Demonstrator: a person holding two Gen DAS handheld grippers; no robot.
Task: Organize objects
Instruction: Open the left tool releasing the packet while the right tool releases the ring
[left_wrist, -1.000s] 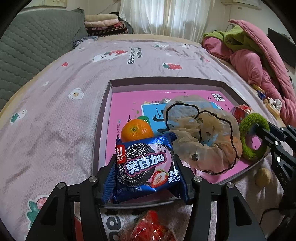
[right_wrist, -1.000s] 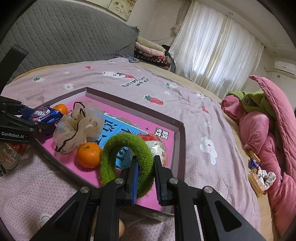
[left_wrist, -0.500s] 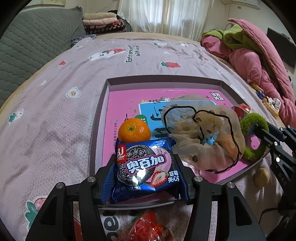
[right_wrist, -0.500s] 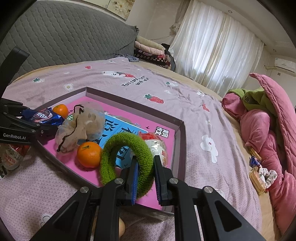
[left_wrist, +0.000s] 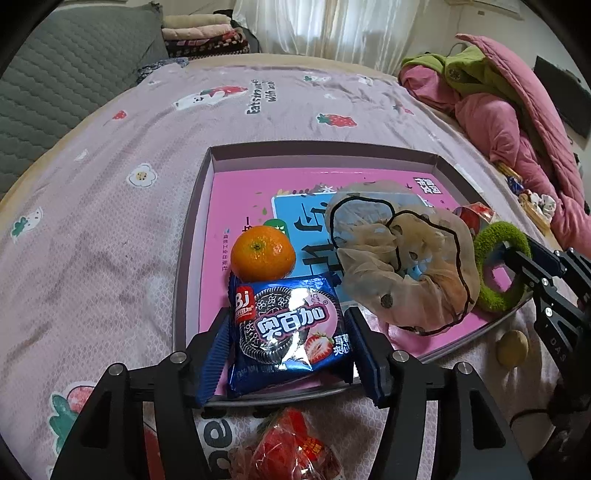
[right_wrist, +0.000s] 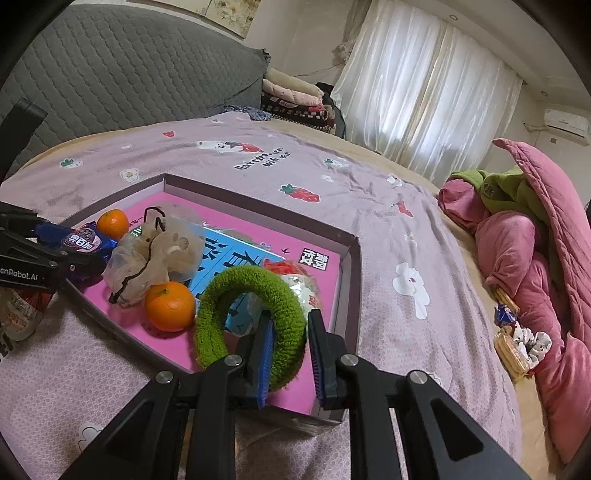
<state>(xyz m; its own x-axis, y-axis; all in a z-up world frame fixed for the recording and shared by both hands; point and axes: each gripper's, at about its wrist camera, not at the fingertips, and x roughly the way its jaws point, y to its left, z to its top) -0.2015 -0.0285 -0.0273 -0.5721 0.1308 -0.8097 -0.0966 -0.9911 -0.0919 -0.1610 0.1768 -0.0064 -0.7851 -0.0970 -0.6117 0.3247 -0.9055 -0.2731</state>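
Note:
A shallow pink-floored box (left_wrist: 207, 221) (right_wrist: 343, 280) lies on the bed. My left gripper (left_wrist: 286, 328) stands around a blue cookie packet (left_wrist: 291, 328) at the box's near edge, its fingers apart from the packet's sides. An orange (left_wrist: 263, 254) sits just beyond it. My right gripper (right_wrist: 290, 332) stands around the rim of a green fuzzy ring (right_wrist: 251, 314) (left_wrist: 500, 269) over the box, with its right finger (right_wrist: 317, 354) off the ring. A beige sheer scrunchie (left_wrist: 399, 258) (right_wrist: 155, 254), a second orange (right_wrist: 170, 306) and a red-and-silver wrapped item (right_wrist: 299, 280) lie in the box.
A red snack bag (left_wrist: 291, 450) and a small brown round thing (left_wrist: 511, 347) lie on the lilac sheet outside the box. Pink and green bedding (right_wrist: 524, 229) is heaped at the right, with small snacks (right_wrist: 513, 343) beside it. A grey headboard (right_wrist: 110, 74) stands behind.
Both grippers have opened: the left fingers have spread away from the cookie packet, now lying in the box, and the right fingers have widened around the green ring.

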